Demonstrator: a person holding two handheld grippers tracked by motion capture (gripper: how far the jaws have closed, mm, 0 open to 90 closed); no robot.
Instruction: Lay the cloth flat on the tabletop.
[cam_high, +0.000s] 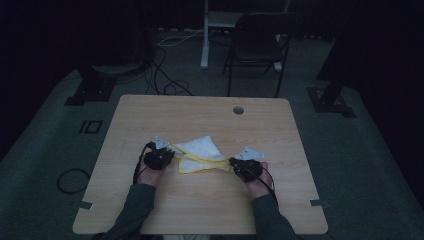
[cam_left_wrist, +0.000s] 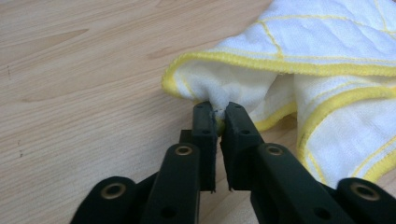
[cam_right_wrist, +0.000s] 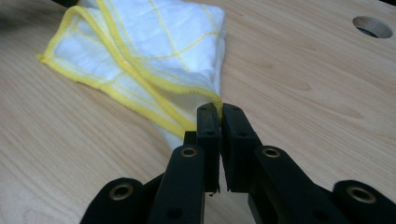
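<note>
A white cloth with yellow stitching and a yellow hem (cam_high: 201, 154) lies crumpled in the middle of the wooden table (cam_high: 210, 210). My left gripper (cam_high: 167, 153) is at the cloth's left end, and in the left gripper view the gripper (cam_left_wrist: 219, 112) is shut on a pinched corner of the cloth (cam_left_wrist: 299, 51). At the cloth's right end sits my right gripper (cam_high: 233, 162). The right gripper view has that gripper (cam_right_wrist: 219, 111) shut on the yellow-hemmed corner of the cloth (cam_right_wrist: 149, 51), which spreads away toward the upper left.
A round cable hole (cam_high: 238, 110) sits near the table's far edge, also seen as a hole (cam_right_wrist: 372, 26) in the right gripper view. Beyond the table stand a black folding chair (cam_high: 257, 42), stand bases and floor cables (cam_high: 167, 82).
</note>
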